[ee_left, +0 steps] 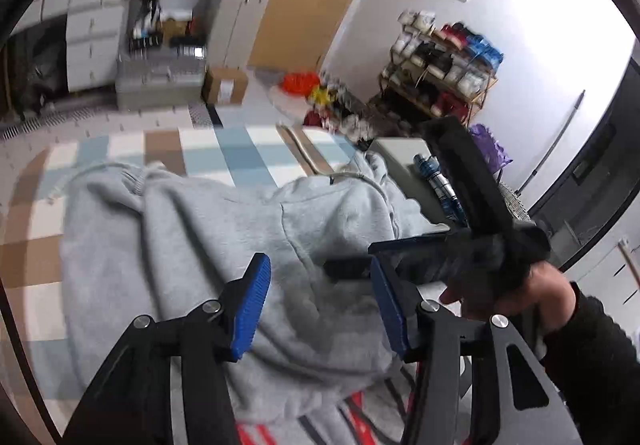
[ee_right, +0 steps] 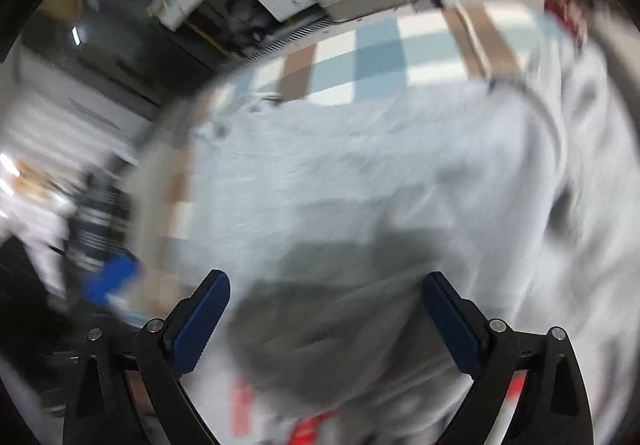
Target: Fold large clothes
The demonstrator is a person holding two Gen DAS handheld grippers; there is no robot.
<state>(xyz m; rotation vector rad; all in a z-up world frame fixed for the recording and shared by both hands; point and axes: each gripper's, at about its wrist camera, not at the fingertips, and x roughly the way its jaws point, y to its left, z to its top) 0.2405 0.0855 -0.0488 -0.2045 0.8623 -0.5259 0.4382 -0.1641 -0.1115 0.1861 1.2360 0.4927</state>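
Sweatshirt point(ee_left: 208, 229): grey, spread across the checked mat point(ee_left: 224, 153) in the middle of both views — laid out flat, likely so it can be folded; a red-striped cloth point(ee_left: 360, 417) shows under its lower edge.
Left gripper point(ee_left: 320, 309): released, jaws apart above the cloth, nothing between the pads.
Right gripper point(ee_right: 326, 321): spread wide over the sweatshirt, empty; view blurred.
Hand point(ee_left: 516, 293): lower right of the left view, dark sleeve, wrapped round the right gripper's handle — tilted downward.
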